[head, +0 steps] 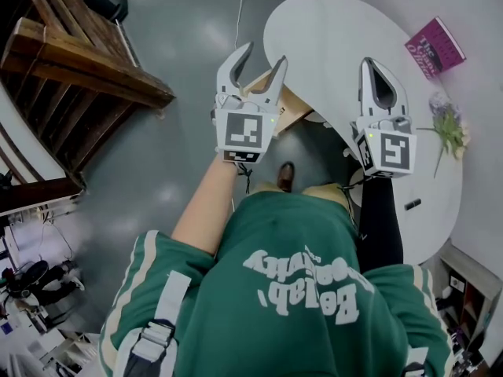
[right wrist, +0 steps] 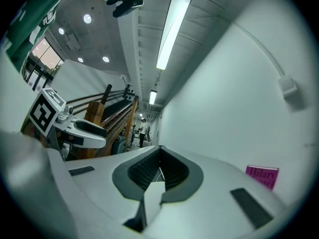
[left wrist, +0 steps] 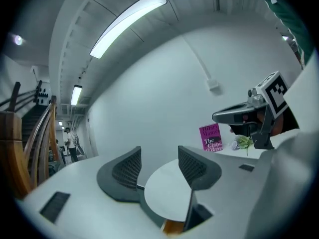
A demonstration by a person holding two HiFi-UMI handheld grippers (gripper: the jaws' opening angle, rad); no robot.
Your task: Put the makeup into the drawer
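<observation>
left gripper (head: 265, 53): jaws apart, empty, held over the table (head: 330, 38) edge | right gripper (head: 369, 63): jaws together, empty, above table | dark item (head: 413, 204): lay on table behind right gripper, untouched, well apart from both

Head view looks steeply down; gripper views level, sharing pink book (left wrist: 211, 137).

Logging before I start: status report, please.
Left gripper open, empty. Right gripper shut, empty. No makeup or drawer in view. White table ahead holds a pink book and flower sprig.
</observation>
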